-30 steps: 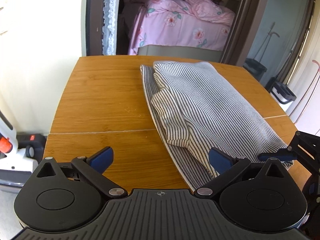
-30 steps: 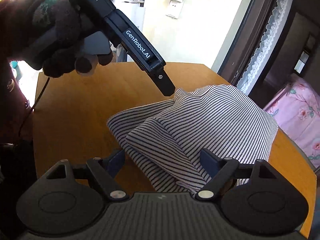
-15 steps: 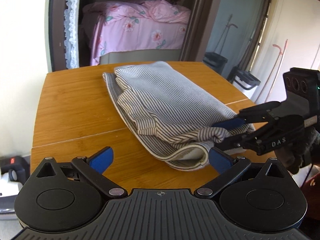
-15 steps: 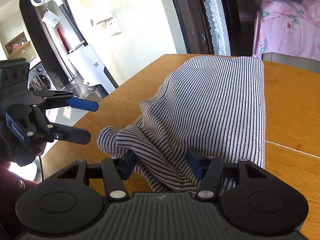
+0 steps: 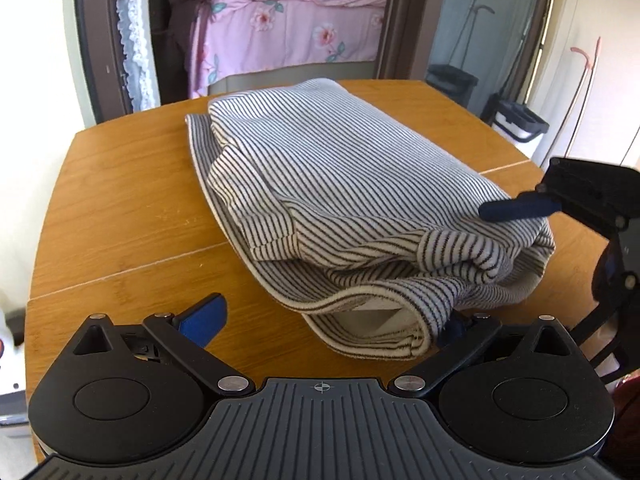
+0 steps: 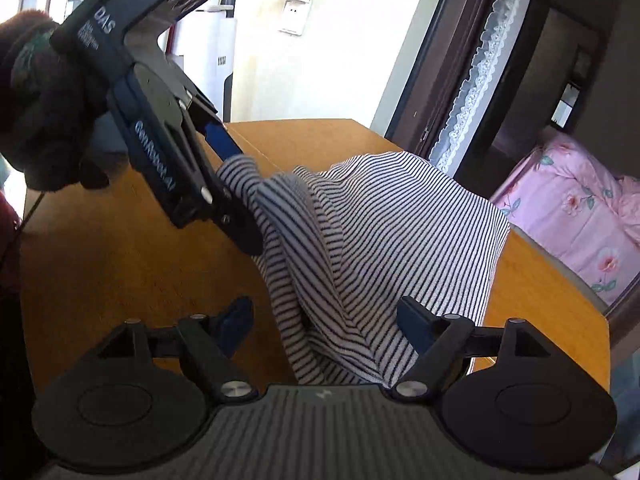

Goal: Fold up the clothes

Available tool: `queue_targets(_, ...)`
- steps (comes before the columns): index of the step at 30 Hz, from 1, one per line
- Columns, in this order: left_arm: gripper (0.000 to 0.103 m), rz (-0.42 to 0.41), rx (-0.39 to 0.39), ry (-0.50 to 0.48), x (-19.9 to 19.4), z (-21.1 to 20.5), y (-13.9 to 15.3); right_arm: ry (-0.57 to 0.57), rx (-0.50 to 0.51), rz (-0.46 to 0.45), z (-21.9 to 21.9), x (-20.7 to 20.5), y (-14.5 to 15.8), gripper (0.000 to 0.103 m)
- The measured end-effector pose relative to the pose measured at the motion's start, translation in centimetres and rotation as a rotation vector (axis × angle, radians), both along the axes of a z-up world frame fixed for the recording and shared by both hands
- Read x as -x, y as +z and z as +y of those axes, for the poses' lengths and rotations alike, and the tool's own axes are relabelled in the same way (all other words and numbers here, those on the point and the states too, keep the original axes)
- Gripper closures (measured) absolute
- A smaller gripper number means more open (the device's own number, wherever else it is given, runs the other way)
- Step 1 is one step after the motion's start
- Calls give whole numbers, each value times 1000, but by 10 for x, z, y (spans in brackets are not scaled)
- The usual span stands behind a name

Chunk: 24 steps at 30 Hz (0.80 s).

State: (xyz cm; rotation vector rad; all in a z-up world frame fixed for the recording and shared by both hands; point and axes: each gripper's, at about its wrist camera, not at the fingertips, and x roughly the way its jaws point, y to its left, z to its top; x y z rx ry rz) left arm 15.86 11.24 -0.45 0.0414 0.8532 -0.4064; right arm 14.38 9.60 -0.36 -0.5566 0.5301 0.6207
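Note:
A folded black-and-white striped garment [image 5: 340, 168] lies along the wooden table [image 5: 120, 200]. Its thick near end sits between the fingers of my left gripper [image 5: 328, 322], which stands open; the right pad is partly hidden behind the cloth. In the right wrist view, the left gripper [image 6: 244, 200] straddles a raised fold of the garment [image 6: 380, 232], held by a gloved hand [image 6: 40, 100]. My right gripper [image 6: 328, 320] is open around the garment's other near corner. Its upper finger [image 5: 516, 210] rests on top of the cloth and the lower one is hidden.
Beyond the table's far edge a doorway shows a bed with a pink floral duvet [image 5: 280, 28] and a lace curtain [image 5: 132, 40]. Black bins [image 5: 516, 120] stand on the floor to the right. Bare table top [image 6: 120, 260] lies left of the garment.
My left gripper has come forward, so the garment's near end now lies between its fingers. The right gripper has opened a little wider and swung left, and the near end is bunched higher.

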Motion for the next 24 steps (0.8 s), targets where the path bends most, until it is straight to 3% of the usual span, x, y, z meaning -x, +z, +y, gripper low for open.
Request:
queue_targets(2, 0, 24, 45, 18, -4, 4, 0, -18, 39, -46, 5, -2, -5, 23)
queue_targets(4, 0, 29, 59, 28, -4, 7, 1, -30, 54, -78, 7, -8, -7, 33)
queue_targets(6, 0, 28, 66, 33, -3, 9, 3, -17, 43, -75, 6, -15, -3, 58)
queue_targets(9, 0, 10, 117, 20, 1, 21, 15, -14, 62, -80, 2, -22, 3, 67)
queue_targets(12, 0, -31, 218, 48, 1, 44, 34, 4, 107, -71, -2, -25, 5, 72)
queue_targets(16, 0, -112, 200, 127, -18, 57, 51, 37, 123, -20, -2, -24, 17, 79)
queue_targets(18, 0, -127, 183, 94, -36, 49, 50, 74, 112, 18, 1, -19, 34, 80)
queue_targets(21, 1, -124, 93, 19, -66, 29, 40, 159, 106, 51, 5, -4, 74, 81)
queue_targets(23, 12, -94, 61, -40, -77, 22, 31, 196, 93, 51, 5, 5, 108, 82)
queue_targets(24, 22, -68, 62, -71, -80, 21, 26, 200, 84, 57, 5, 0, 115, 82)
